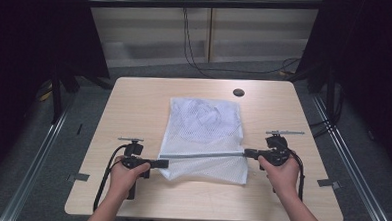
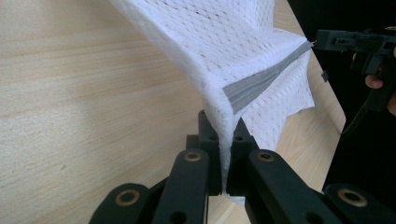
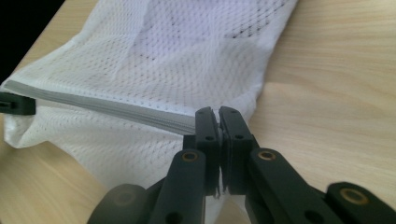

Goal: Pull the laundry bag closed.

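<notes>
Tensioning the zipper strip [image 1: 202, 154], mesh bag [image 1: 203, 126] is clamped at lower-centre frame by fully closed jaws of left gripper [image 1: 164, 163] and right gripper [image 1: 247, 153].

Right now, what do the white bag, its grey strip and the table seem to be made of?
Bag: white mesh fabric, likely synthetic; small regular holes, soft folds, matt. Grey strip: smooth woven-looking tape, probably a zipper band; no teeth can be made out. Table: pale wood-grain top, possibly laminate; even, low sheen.
</notes>
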The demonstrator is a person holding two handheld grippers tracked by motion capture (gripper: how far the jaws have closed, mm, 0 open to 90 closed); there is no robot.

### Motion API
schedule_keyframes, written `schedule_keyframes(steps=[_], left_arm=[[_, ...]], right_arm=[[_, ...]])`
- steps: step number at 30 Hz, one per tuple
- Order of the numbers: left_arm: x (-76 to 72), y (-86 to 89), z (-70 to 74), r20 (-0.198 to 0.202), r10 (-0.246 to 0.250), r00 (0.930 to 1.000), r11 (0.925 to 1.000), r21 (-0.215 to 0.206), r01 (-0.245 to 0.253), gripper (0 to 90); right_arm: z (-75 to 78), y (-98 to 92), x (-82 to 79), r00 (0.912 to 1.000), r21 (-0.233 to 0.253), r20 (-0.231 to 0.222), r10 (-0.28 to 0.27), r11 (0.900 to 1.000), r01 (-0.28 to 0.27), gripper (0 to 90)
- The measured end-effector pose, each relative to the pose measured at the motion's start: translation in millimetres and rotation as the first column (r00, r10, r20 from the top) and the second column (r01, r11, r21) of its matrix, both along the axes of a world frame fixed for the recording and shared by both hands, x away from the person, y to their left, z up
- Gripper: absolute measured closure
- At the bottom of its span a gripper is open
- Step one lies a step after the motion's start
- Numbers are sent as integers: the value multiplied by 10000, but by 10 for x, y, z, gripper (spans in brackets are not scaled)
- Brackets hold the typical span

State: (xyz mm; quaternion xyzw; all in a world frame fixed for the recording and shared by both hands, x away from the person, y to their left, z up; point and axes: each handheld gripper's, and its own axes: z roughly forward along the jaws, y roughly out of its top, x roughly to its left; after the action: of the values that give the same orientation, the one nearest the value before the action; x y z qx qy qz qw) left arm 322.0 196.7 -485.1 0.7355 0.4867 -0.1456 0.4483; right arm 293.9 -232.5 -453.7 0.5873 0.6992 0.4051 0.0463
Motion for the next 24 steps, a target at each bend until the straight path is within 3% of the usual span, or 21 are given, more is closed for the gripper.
schedule_keyframes(steps=[12, 16, 23, 24], left_arm=[[-18, -7, -17, 7, -50, 10000, 9999, -153, 50, 866], [-27, 2, -5, 240, 88, 9997, 9999, -112, -85, 744], [-30, 50, 16, 619, 160, 9980, 9998, -88, -155, 561], [-34, 47, 26, 600, 398, 9974, 9992, -123, -391, 523]], right_arm=[[-6, -2, -11, 10000, 76, -14, 88, 9999, -87, 869], [3, -21, -19, 10000, -171, 22, 80, 9998, -79, 869], [-6, -71, -32, 10000, -133, 71, 35, 9999, -34, 868], [-5, -73, -34, 10000, -166, 57, 56, 9998, -55, 868]])
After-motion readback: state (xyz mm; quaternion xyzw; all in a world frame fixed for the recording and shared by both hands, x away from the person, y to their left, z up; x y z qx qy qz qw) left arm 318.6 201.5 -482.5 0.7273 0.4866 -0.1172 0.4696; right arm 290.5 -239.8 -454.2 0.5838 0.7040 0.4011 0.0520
